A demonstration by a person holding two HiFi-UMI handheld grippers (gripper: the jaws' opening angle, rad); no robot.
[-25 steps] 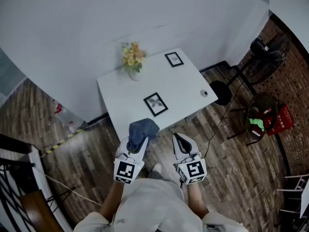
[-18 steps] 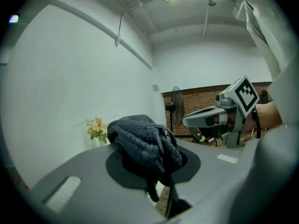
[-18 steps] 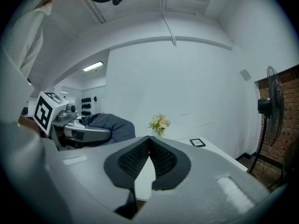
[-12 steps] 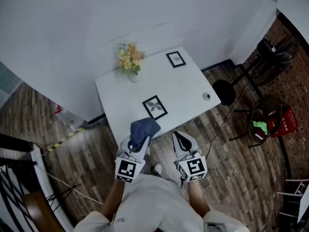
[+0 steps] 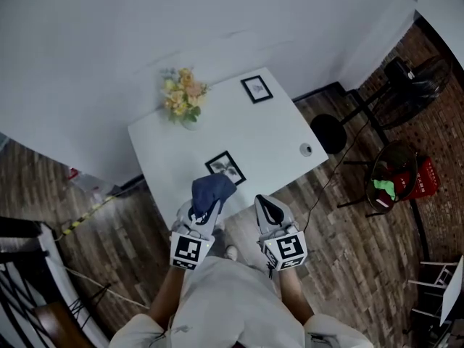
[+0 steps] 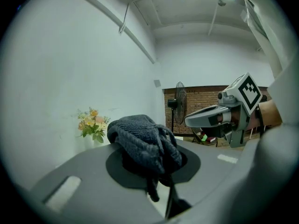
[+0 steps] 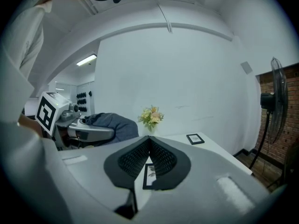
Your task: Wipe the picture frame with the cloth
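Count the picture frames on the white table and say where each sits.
2. The near picture frame lies at the front edge of the table, just beyond the cloth. The far picture frame lies at the far edge, right of the flowers. None seems hidden.

The dark slate-blue knitted cloth (image 6: pixel 142 143) bunched between the fingers of the left gripper (image 6: pixel 154 171) is showing a ribbed weave. The finger pads (image 7: pixel 133 160) of the right gripper (image 7: pixel 149 141) are showing black with a ridged pattern, set in pale grey shells. Each gripper's cube is carrying black-and-white square markers. Just beyond the right fingertips, the small rectangular picture frame (image 7: pixel 148 175) is showing a black border, a white mat and a grey print against the white square table (image 5: pixel 275 133). Farther past the fingers, the bouquet of flowers (image 5: pixel 181 97) is showing yellow, peach and green.
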